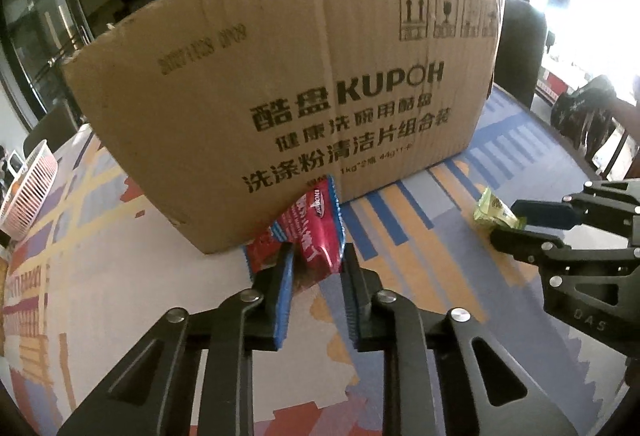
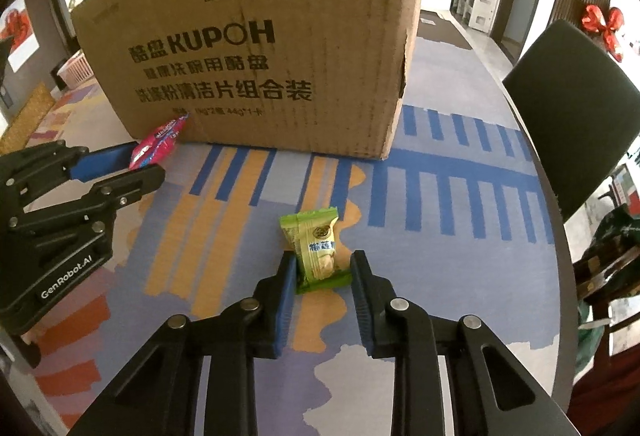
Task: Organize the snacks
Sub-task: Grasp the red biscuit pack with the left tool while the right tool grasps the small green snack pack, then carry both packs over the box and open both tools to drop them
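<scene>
A large cardboard box (image 1: 280, 95) marked KUPOH stands on the patterned table; it also shows in the right wrist view (image 2: 256, 47). My left gripper (image 1: 318, 256) is closed on a red snack packet (image 1: 316, 232) and holds it tilted up near the box's front; the packet also shows in the right wrist view (image 2: 158, 145). My right gripper (image 2: 323, 264) is closed around a green snack packet (image 2: 316, 248) resting on the table; that packet shows in the left wrist view (image 1: 496, 213) too.
A pink basket (image 1: 28, 191) sits at the table's left edge. A dark chair (image 2: 572, 107) stands at the table's right edge. The patterned tablecloth (image 2: 440, 276) covers the table. A dark bag (image 1: 580, 111) lies beyond the far right.
</scene>
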`<state>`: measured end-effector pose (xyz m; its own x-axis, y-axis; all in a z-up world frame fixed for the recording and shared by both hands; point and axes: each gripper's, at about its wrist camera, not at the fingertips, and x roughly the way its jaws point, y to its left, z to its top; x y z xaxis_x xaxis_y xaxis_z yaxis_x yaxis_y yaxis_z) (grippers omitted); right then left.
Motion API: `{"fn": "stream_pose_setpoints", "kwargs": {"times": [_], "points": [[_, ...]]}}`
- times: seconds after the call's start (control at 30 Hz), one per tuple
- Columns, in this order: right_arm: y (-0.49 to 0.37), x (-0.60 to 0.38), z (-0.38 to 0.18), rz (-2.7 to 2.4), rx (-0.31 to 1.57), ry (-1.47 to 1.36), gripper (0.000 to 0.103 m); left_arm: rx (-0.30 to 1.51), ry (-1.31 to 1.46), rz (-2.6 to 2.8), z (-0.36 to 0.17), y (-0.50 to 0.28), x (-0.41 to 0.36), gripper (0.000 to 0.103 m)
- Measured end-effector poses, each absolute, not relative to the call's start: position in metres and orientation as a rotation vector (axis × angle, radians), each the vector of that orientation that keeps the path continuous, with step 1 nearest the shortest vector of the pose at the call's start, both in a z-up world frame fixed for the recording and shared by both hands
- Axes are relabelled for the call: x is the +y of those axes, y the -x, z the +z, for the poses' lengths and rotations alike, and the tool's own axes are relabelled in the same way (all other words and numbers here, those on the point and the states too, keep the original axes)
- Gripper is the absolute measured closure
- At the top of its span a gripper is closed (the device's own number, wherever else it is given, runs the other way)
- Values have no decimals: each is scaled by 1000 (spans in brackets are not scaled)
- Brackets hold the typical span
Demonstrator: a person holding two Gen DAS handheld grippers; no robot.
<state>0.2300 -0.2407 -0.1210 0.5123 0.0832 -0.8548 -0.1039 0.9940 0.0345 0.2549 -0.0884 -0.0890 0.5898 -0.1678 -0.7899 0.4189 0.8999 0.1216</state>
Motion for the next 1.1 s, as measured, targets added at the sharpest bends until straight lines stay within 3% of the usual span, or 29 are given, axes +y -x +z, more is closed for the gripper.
{"fn": "stream_pose_setpoints", "kwargs": {"times": [0.2,1.1], "points": [[-223,-234,-106,131,986,-2,76,853,-234,-359,-70,-249,-78,90],[-197,-208,-10,209,740,-45,76,707,-19,-413,6,-212,-53,90]]}}
